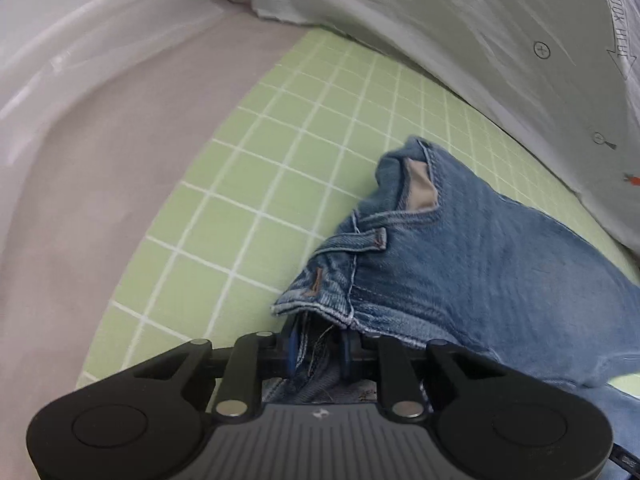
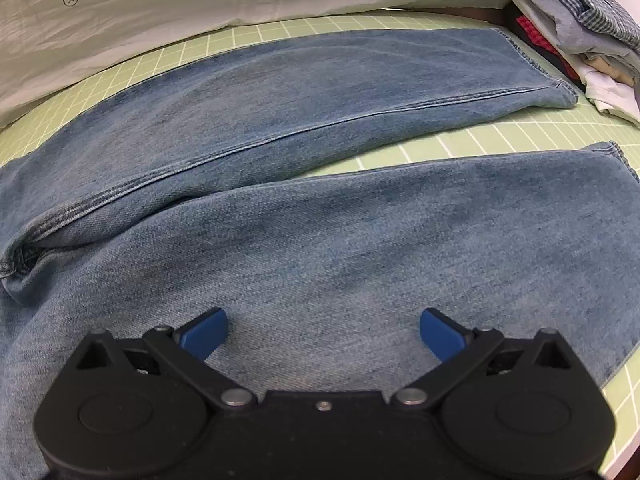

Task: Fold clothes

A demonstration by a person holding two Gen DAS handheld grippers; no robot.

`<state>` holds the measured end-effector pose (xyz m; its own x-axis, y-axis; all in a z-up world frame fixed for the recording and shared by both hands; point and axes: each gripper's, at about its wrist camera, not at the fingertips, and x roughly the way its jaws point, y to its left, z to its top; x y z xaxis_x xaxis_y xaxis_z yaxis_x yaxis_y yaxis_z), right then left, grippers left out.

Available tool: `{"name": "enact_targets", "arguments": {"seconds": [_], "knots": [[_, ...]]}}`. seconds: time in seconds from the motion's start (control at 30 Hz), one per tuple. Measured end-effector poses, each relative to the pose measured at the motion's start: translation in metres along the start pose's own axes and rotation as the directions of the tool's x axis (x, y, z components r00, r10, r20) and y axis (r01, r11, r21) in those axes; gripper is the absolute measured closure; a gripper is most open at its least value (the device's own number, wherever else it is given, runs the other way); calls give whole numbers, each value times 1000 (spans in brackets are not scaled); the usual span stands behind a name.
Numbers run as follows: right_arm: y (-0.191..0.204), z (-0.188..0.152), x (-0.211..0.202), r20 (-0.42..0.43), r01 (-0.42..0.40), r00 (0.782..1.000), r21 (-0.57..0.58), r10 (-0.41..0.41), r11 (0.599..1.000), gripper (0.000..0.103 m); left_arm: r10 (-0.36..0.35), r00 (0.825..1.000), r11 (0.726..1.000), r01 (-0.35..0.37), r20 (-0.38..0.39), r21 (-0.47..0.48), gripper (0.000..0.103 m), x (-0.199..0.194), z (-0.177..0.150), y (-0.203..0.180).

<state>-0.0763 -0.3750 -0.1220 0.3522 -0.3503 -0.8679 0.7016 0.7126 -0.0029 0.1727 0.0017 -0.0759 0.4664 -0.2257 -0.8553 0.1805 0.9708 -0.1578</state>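
Observation:
A pair of blue jeans lies on a green gridded mat, both legs stretched toward the right with a gap between the hems. In the left wrist view the jeans' waistband is bunched and lifted off the mat. My left gripper is shut on the waistband edge, with denim pinched between the blue pads. My right gripper is open and empty, hovering just over the near leg, with its blue fingertips wide apart.
A white printed sheet lies along the mat's far edge, also in the left wrist view. A pile of folded clothes sits at the far right. A pale surface borders the mat on the left.

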Motion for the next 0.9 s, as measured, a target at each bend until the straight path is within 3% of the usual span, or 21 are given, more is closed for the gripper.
{"name": "enact_targets", "arguments": {"seconds": [0.07,0.17,0.2,0.3,0.37,0.4,0.47,0.57,0.63,0.73,0.9], "knots": [[-1,1,0,-3,0,1000,-1,0,1000,0,38,998,999,-37,54,-2,83,-13,3,-3],[-3,1,0,-2,0,1000,1,0,1000,0,74,977,997,-67,202,-44,84,-62,13,8],[-4,1,0,0,1,1000,3,-1,1000,0,121,965,991,-106,233,-77,100,-69,12,12],[-4,2,0,6,2,1000,6,-2,1000,0,336,910,942,-324,241,-88,101,-53,6,26],[-5,4,2,7,-3,1000,-2,3,1000,0,260,956,955,-234,137,-182,99,-36,7,52],[-5,6,2,6,-6,1000,-9,6,1000,0,202,971,954,-166,127,-248,99,-35,6,62],[-6,8,3,2,-8,1000,-13,8,1000,0,103,986,946,-55,134,-321,94,-35,8,72],[-6,10,5,3,-10,1000,-14,10,1000,0,60,987,942,-7,147,-336,73,-28,17,71],[-6,12,6,4,-13,1000,-17,13,1000,0,-1,990,927,55,143,-371,51,-17,26,70],[-6,14,7,4,-14,1000,-21,14,1000,0,-92,987,899,138,128,-416,37,3,40,69],[-7,14,8,6,-18,1000,-27,18,999,0,-235,971,872,226,34,-435,27,45,62,68]]}}
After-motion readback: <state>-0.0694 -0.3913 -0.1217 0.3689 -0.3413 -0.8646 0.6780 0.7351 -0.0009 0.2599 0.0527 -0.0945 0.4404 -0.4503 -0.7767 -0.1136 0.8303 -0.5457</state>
